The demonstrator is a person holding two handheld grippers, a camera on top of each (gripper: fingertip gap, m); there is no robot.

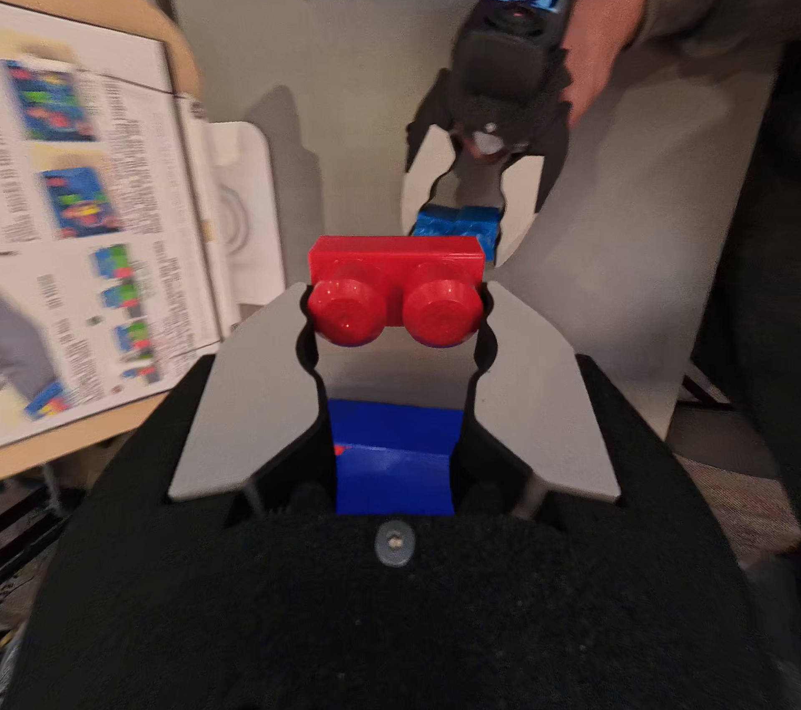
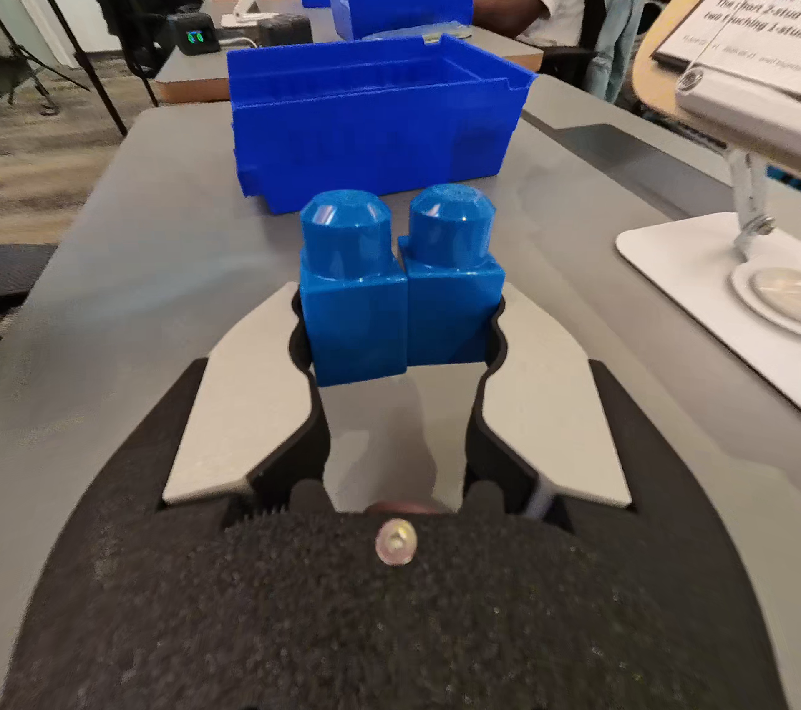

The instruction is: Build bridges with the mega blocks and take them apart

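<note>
My left gripper (image 1: 395, 309) is shut on a red two-stud block (image 1: 395, 277), studs pointing toward the camera, held in the air. My right gripper (image 2: 401, 312) is shut on two blue one-stud blocks (image 2: 398, 299) pressed side by side, studs up, above the grey table (image 2: 151, 255). In the left wrist view the right gripper (image 1: 459, 221) shows farther off, held by a hand (image 1: 602, 47), with the blue blocks (image 1: 455, 229) between its fingers just behind and to the right of the red block.
A blue bin (image 2: 372, 121) stands on the table beyond the blue blocks; it also shows low in the left wrist view (image 1: 392, 459). A white stand (image 2: 715, 264) holds an instruction sheet (image 1: 82, 212) at the right. People sit at tables with more blue bins (image 2: 398, 2) behind. The tips of one gripper are about 15 centimeters away from the tips of the other.
</note>
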